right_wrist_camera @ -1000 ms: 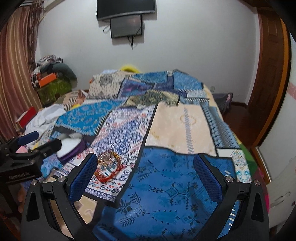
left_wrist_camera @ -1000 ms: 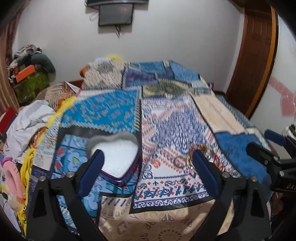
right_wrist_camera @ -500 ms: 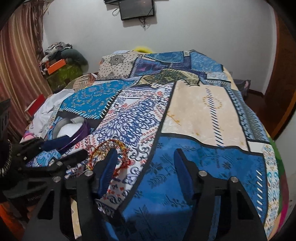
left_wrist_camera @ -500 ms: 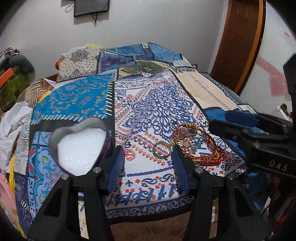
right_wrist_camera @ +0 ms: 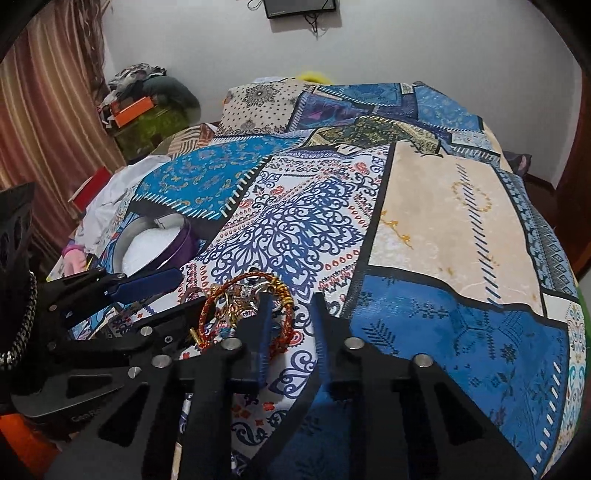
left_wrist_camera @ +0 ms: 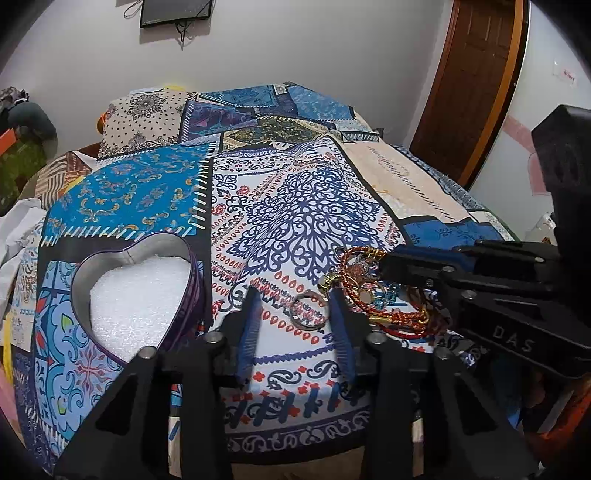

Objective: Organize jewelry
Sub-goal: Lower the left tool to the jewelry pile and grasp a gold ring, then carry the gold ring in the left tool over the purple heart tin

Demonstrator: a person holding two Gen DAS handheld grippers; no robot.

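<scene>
left hand-held gripper | fingers spread | ring between them | right hand-held gripper spread beside bracelets

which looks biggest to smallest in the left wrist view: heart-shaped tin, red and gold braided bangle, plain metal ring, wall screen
1. Purple heart-shaped tin with white foam lining
2. Red and gold braided bangle
3. Dark wall-mounted screen, partly cropped and far away, so unsure against the bangle
4. Plain metal ring

We see soft, even indoor light, sharp at the centre, with fisheye bending and black corners from ten to two o'clock.
</scene>
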